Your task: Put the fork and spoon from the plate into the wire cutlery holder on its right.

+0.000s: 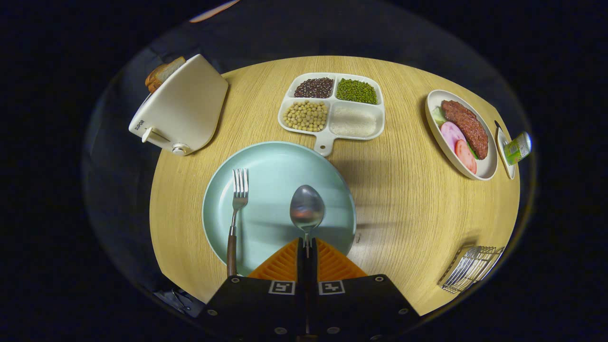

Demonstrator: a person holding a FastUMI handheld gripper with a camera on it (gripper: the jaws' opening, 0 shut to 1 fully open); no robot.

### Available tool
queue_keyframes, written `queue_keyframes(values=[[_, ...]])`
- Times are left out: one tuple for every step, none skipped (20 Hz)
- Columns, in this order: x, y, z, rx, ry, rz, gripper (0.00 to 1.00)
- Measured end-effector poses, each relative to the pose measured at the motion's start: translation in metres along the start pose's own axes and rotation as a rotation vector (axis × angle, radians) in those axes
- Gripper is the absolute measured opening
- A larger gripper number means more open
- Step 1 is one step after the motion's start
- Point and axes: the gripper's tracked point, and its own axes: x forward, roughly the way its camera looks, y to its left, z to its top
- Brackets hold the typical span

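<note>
A metal spoon (307, 209) and a wooden-handled fork (237, 209) lie on the pale blue plate (275, 161), the wire cutlery holder (470, 268) well apart to its right.

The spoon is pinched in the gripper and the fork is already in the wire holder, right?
Not quite. The gripper view shows the gripper shut on the spoon, but the fork lies on the plate, not in the wire holder.
</note>
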Motion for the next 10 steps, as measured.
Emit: queue_keyframes(values=[[-0.002,0.002,0.0,0.002,-0.004,0.006,0.03],[-0.005,0.004,0.001,0.005,-0.013,0.013,0.03],[-0.008,0.006,0.004,0.009,-0.027,0.021,0.03],[-0.012,0.008,0.008,0.011,-0.045,0.03,0.03],[-0.015,0.01,0.011,0.02,-0.058,0.04,0.03],[-0.02,0.011,0.013,0.032,-0.069,0.051,0.03],[-0.025,0.012,0.015,0.042,-0.082,0.06,0.03],[-0.031,0.011,0.018,0.048,-0.1,0.066,0.03],[-0.039,0.008,0.021,0.051,-0.122,0.068,0.03],[-0.048,0.004,0.022,0.055,-0.146,0.071,0.03]])
